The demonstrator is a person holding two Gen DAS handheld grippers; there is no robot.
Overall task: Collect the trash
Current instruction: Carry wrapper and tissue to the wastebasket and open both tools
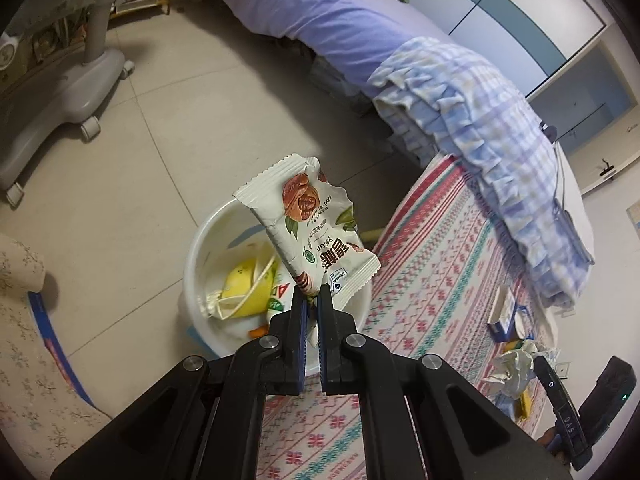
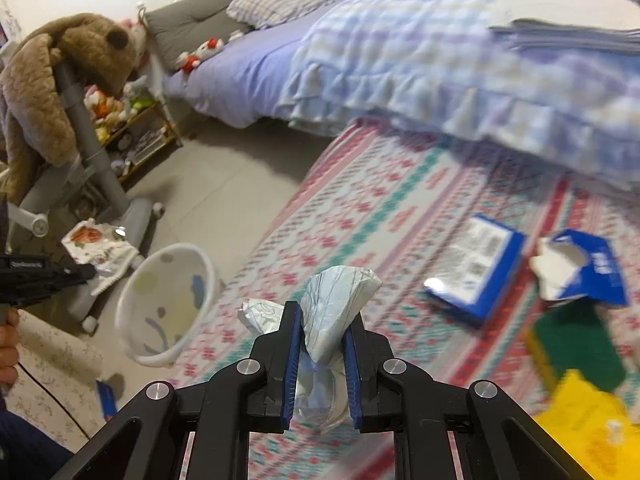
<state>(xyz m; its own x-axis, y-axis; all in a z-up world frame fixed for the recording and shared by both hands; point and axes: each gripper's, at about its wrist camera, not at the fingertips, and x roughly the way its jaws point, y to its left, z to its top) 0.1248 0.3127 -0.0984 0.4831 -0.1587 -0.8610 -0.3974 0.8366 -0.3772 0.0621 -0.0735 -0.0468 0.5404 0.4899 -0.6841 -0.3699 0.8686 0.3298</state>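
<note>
Both grippers are loaded: the left gripper pinches a snack wrapper above the bin. The right gripper, clamping crumpled paper, hangs beside the bin; released there, the paper would probably miss.

Both the left gripper and the right gripper are black plastic linkages with silver round screws and blue-edged finger pads.
</note>
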